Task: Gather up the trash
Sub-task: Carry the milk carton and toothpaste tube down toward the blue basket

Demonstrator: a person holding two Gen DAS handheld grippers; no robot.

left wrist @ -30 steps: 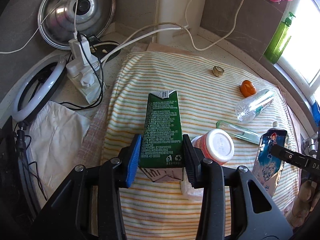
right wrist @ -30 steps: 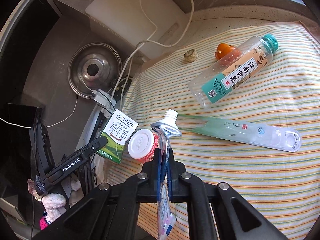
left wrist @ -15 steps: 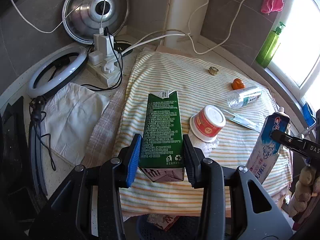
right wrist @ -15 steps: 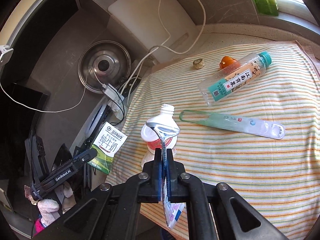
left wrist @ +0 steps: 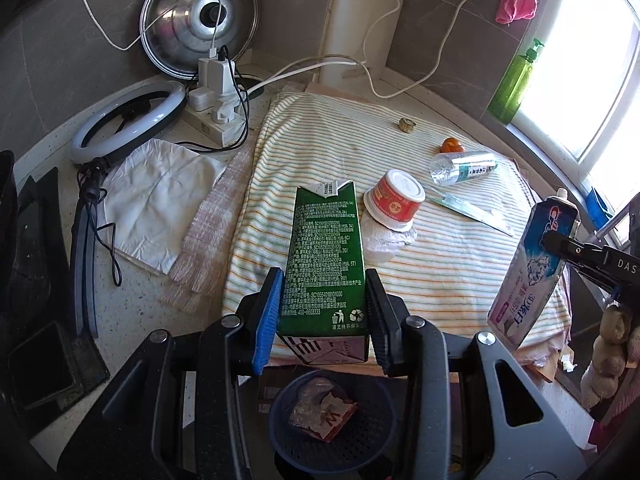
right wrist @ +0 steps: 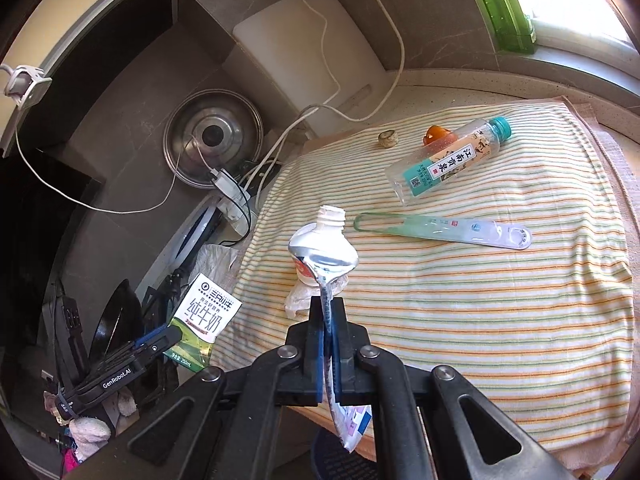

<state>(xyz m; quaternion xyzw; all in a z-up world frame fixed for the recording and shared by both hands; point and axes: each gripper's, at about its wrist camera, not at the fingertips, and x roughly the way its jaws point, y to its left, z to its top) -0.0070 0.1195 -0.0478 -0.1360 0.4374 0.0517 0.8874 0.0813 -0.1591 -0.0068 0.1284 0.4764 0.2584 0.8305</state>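
A: Where does the clear-up stand?

B: Midway, I'd judge. Take the bin [left wrist: 334, 420] as the marker: it sits on the floor below the near edge of the striped cloth [left wrist: 440, 280], and it already has a crumpled wrapper [left wrist: 322, 410] in it.

A: And the two hands?

B: The left gripper [left wrist: 322, 316] is partly open, its pads pressed on the sides of a green carton [left wrist: 326, 256], which hangs upright almost straight over the bin. The right gripper [right wrist: 327, 344] is squeezed fully shut on a flattened tube [right wrist: 323, 248], held off to the right of the bin, its tail dangling below the jaws and its open neck up.

A: So neither piece is in yet.

B: No. Both are lifted clear of the cloth and look ready to be dropped; the carton is the better placed of the two.

A: What remains on the cloth?

B: Beyond the bin, nearest first: a red cup [left wrist: 394, 200] upside down on a white wad [left wrist: 386, 240]; farther back a long clear wrapper [right wrist: 444, 232]; then a bottle [right wrist: 448, 160] on its side with an orange cap [right wrist: 436, 134] touching it, and a small cork [right wrist: 387, 138] near the far edge.

A: Five or six things left, then.

B: Yes, if the wad counts as trash. The lid, ring light and cables to the left beyond the cloth look like they belong there.
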